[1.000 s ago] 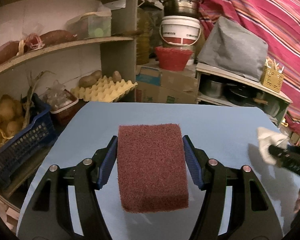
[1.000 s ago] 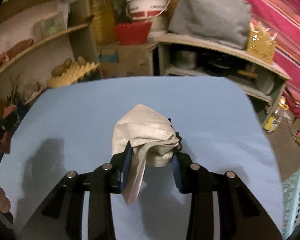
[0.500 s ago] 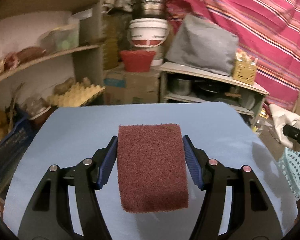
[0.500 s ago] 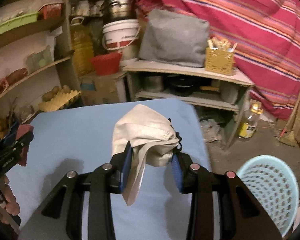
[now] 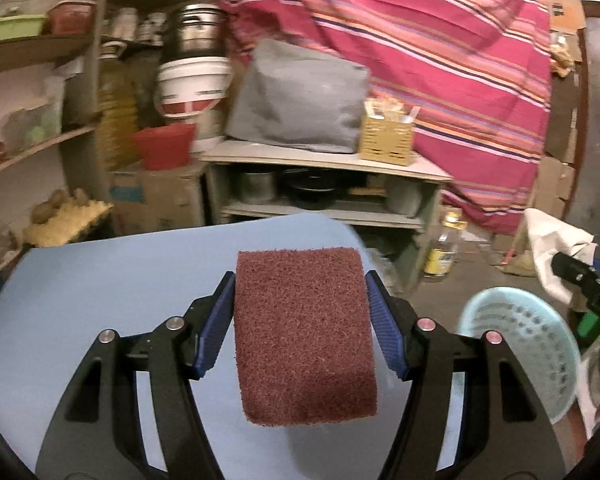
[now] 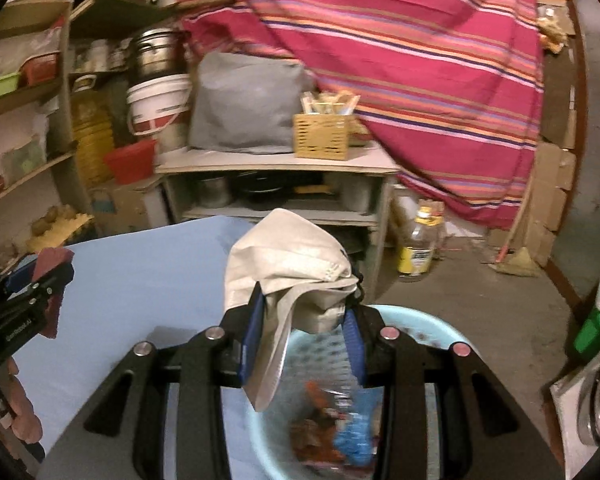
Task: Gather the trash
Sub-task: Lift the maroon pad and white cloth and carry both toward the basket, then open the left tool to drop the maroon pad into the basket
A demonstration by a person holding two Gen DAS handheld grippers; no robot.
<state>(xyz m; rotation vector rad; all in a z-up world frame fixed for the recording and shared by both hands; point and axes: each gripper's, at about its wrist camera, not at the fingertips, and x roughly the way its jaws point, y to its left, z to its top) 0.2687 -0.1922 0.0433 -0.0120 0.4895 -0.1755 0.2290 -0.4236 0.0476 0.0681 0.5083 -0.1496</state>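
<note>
Presently: maroon scouring pad (image 5: 304, 332) is clamped by left gripper (image 5: 302, 328); crumpled mask (image 6: 287, 264) by right gripper (image 6: 302, 340).
Basket (image 6: 440, 328) contents are blurred, partly hidden.

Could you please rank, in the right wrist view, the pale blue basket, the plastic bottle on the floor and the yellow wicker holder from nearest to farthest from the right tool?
1. Pale blue basket: directly beneath the right tool.
2. Plastic bottle: on the floor, ahead and to the right.
3. Yellow wicker holder: on the shelf top, farthest back.
</note>
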